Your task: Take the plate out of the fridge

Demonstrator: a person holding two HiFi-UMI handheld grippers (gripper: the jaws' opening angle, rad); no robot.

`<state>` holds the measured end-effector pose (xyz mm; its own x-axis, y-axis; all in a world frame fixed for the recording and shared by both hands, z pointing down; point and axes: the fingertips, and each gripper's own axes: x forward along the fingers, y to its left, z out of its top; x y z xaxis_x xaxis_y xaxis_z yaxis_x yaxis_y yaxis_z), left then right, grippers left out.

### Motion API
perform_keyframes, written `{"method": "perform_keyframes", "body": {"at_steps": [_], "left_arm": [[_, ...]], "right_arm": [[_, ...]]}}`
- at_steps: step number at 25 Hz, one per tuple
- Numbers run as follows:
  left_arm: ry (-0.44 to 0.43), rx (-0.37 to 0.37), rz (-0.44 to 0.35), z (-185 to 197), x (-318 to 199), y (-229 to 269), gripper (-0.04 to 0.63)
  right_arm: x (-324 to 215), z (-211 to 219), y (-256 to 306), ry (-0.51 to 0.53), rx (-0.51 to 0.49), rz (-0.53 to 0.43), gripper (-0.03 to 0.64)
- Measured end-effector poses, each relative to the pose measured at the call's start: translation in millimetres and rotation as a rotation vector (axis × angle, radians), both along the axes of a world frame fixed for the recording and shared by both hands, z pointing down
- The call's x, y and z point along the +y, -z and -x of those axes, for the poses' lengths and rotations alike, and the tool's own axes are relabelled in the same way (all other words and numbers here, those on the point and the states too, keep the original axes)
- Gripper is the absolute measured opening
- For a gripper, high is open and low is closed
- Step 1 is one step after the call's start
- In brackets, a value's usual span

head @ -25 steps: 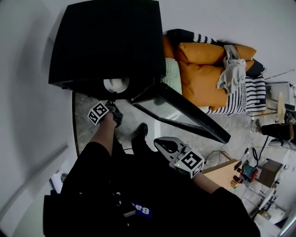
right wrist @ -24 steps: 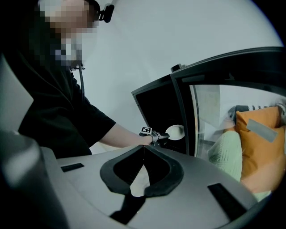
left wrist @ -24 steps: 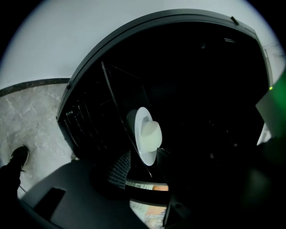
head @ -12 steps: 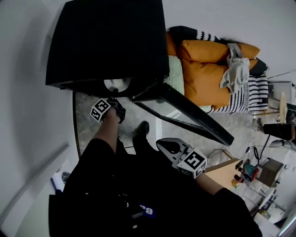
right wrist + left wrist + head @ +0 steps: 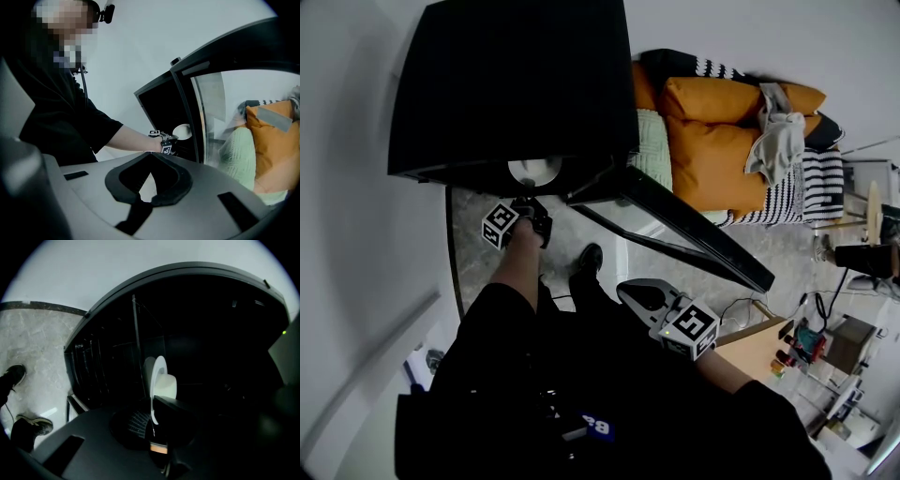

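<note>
At the far left, the black fridge (image 5: 516, 84) stands open against the pale wall, with marbled floor (image 5: 473, 248) below its mouth. The plate (image 5: 534, 171) is still inside, just within the opening. In the left gripper view it shows edge-on (image 5: 158, 376) against a dark interior where the shelf it rests on cannot be made out. The left tongs (image 5: 529, 204) reach in to it and are closing. The plate's near rim stands between them (image 5: 152, 416), one jaw against it and the ribbed pad just beside it, so this does not yet look like a firm clamp. To the right, the glass door (image 5: 675, 230) hangs open. The right tongs (image 5: 623, 289) wait near it, pressed together and empty (image 5: 150, 155). Furthest right is a sofa with orange cushions (image 5: 712, 141). The main risk is the hold itself: it takes only the rim of a smooth plate. If the plate is drawn out before the pads bite, or the bite is too shallow, it could pivot or slip. It might then knock the fridge frame or drop to the hard floor by the person's shoe (image 5: 586, 262). The darkness inside also makes it hard to judge how deep the bite is.
</note>
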<state>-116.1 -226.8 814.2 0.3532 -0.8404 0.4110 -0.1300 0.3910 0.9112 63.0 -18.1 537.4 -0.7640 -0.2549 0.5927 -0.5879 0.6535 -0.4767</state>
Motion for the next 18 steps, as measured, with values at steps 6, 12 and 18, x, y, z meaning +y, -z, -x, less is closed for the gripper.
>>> {"method": "perform_keyframes", "body": {"at_steps": [6, 12, 18], "left_arm": [[0.022, 0.03, -0.007, -0.9, 3.5, 1.0, 0.02], [0.037, 0.062, -0.033, -1.9, 11.1, 2.9, 0.015], [0.039, 0.07, -0.097, 0.7, 15.9, 9.4, 0.012]], "right_arm": [[2.2, 3.1, 0.0, 0.005, -0.005, 0.005, 0.008], [4.7, 3.1, -2.5, 0.008, -0.007, 0.001, 0.008], [6.5, 3.3, -3.7, 0.011, -0.002, 0.008, 0.008]]}}
